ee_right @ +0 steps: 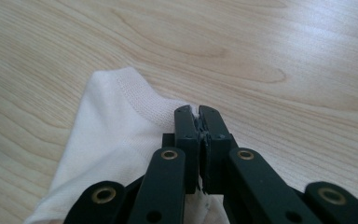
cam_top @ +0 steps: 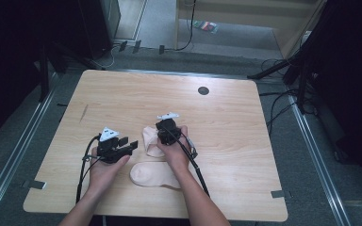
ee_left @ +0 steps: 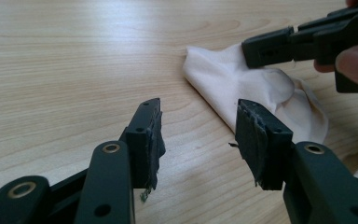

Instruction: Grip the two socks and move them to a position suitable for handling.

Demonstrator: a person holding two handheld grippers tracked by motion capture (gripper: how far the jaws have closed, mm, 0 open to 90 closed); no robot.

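Work in hand: two pale cream knitted socks lie on the light wooden table point(cam_top: 226, 122), and the person looks to be gathering or pairing them.

Right gripper point(ee_right: 199, 114): jaws pinched together on the ribbed edge of the farther pale cream sock point(ee_right: 116, 135), fabric just showing between the pads. Biting at the hem looks deliberate: that edge gives a firm fold to lift or drag by. In the high view the right gripper point(cam_top: 162, 132) sits over that sock point(cam_top: 149, 139), near the table's middle.

Left gripper point(ee_left: 198, 135): jaws about half apart, nothing between them, pads off the wood. It is aimed at the same sock point(ee_left: 223, 79), probably waiting to take a second edge once the cloth is lifted. In the high view it point(cam_top: 128, 144) lies just left of the socks.

Second sock point(cam_top: 152, 174): flat on the table, nearer the person, beside the right forearm, untouched; likely left there as the one to match or lay onto.

Risk, as I judge it: thin knit may slip from so small a bite.
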